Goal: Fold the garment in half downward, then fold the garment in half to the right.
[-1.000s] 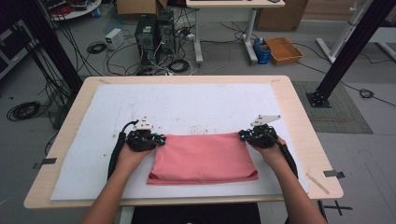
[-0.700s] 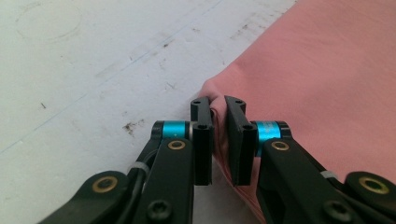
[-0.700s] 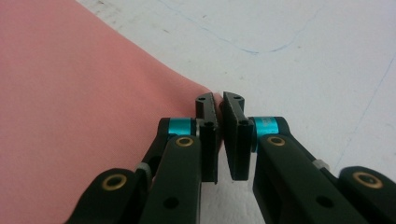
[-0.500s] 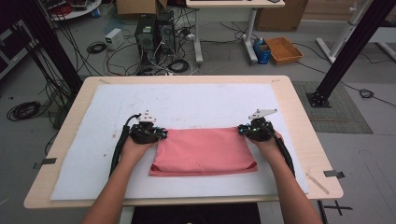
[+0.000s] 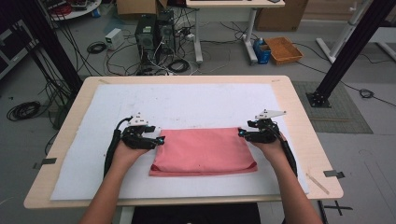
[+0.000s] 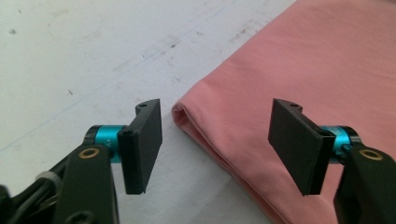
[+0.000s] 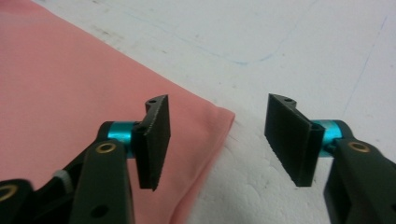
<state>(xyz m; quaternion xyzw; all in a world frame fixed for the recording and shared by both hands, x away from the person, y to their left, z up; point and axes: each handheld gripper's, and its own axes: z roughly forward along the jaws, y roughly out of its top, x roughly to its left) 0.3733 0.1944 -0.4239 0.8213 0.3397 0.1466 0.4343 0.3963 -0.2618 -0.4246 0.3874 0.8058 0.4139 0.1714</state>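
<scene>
A pink cloth (image 5: 203,150), folded into a flat rectangle, lies on the white sheet (image 5: 196,102) near the table's front. At its far left corner my left gripper (image 5: 159,139) stands open, its jaws having just been opening. In the left gripper view the cloth's folded corner (image 6: 289,70) lies on the sheet between and beyond the pads (image 6: 144,140), untouched by my left gripper (image 6: 217,140). My right gripper (image 5: 243,134) is open at the far right corner, its jaws also just opened. In the right gripper view the cloth corner (image 7: 56,84) lies under my right gripper (image 7: 217,140), free of the pads.
The white sheet covers most of the wooden table (image 5: 299,116), with bare sheet beyond the cloth. On the floor past the far edge are computer towers (image 5: 154,30), tangled cables and an orange crate (image 5: 283,49). A black frame post (image 5: 348,51) stands at right.
Both grippers were shut on the cloth's far corners and have let go, jaws now apart. The cloth's far edge shifted slightly away from the person; the left hand drew back a little leftward.
</scene>
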